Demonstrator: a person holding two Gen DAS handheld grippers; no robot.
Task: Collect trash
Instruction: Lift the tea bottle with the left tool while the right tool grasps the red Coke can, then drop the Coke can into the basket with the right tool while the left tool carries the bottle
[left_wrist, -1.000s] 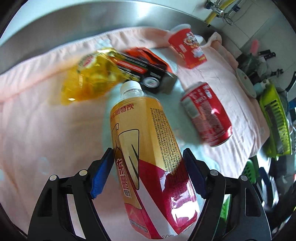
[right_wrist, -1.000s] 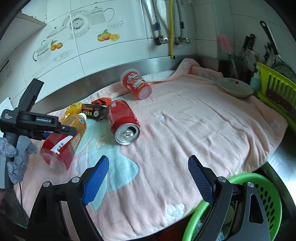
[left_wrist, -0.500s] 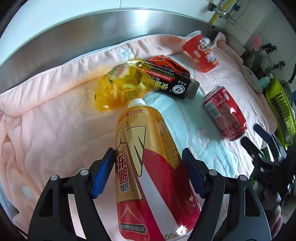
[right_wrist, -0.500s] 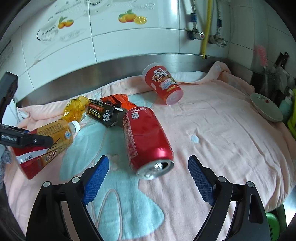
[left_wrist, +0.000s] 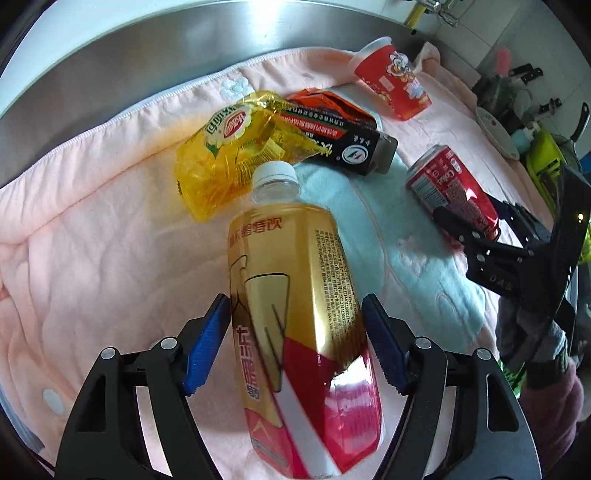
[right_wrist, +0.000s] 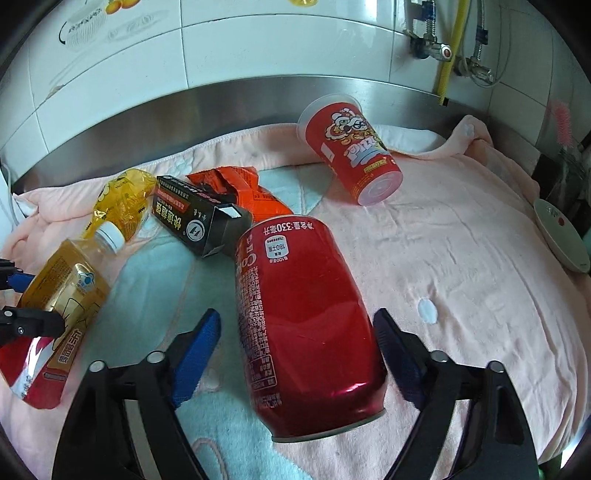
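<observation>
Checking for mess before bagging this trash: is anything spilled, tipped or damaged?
No spill shows. The red cup, red can and capped bottle all lie on their sides on the pink towel; the black carton has an open end.

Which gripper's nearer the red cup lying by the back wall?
Right. The right gripper straddles the red can, just short of the red cup. The left gripper straddles the bottle, further off.

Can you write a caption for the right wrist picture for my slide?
Right tool closing around a red soda can lying on a pink towel.
</observation>
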